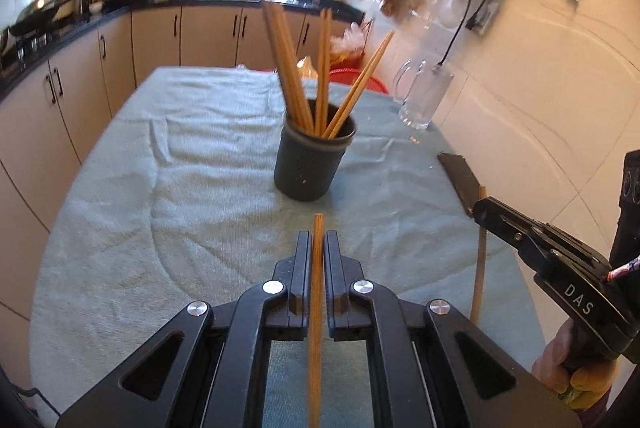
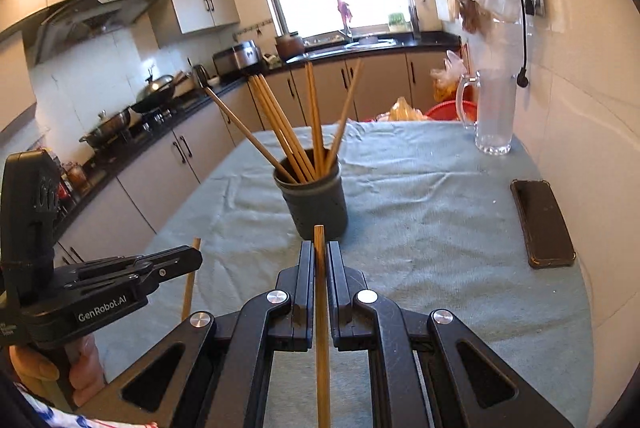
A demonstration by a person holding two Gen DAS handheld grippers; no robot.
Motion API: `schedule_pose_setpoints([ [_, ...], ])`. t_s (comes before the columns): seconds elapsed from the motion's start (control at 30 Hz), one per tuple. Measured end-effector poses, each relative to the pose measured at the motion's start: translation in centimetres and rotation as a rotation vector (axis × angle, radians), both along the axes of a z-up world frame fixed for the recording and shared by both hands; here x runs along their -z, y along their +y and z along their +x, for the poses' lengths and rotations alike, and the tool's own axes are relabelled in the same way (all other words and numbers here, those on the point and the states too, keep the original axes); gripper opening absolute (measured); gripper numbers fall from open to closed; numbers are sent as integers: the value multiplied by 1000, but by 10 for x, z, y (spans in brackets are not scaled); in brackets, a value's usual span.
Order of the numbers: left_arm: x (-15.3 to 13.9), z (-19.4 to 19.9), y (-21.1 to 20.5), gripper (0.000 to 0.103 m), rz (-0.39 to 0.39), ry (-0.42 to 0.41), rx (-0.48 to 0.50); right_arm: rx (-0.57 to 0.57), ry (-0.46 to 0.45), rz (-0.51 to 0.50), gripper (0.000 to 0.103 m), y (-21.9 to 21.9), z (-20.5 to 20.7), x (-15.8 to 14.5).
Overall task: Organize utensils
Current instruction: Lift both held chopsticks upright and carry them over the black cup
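Chopsticks, one clamped in each gripper — left gripper (image 1: 317, 242), right gripper (image 2: 319, 252) — near the dark holder (image 1: 314, 156) mid-worktop; judged best to tip each stick upright over the holder's rim, clear of those already leaning inside, before letting go.

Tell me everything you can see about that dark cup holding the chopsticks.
The cup is a dark grey cylinder, seemingly plastic, with a thicker rim and small holes in its wall. It stands upright near the middle of the towel-covered table, open at the top. Several wooden chopsticks lean inside, fanning outward. Neither tool touches it.
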State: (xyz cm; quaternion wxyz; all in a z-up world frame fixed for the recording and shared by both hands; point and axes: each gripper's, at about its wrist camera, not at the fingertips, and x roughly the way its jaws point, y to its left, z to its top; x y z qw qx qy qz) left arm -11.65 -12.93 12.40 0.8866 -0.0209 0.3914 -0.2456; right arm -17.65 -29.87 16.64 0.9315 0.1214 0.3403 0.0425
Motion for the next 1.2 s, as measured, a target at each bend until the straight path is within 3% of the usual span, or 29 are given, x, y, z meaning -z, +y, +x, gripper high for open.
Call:
schedule_pose_setpoints([
  [0.6,-23,-40,1,5,-1,-54,34,-17,-74,11,6,9,-42,-23],
  [1.2,-43,-62,-10,5,2,-98,78,-26,-116,7,6,7,-55,-34],
])
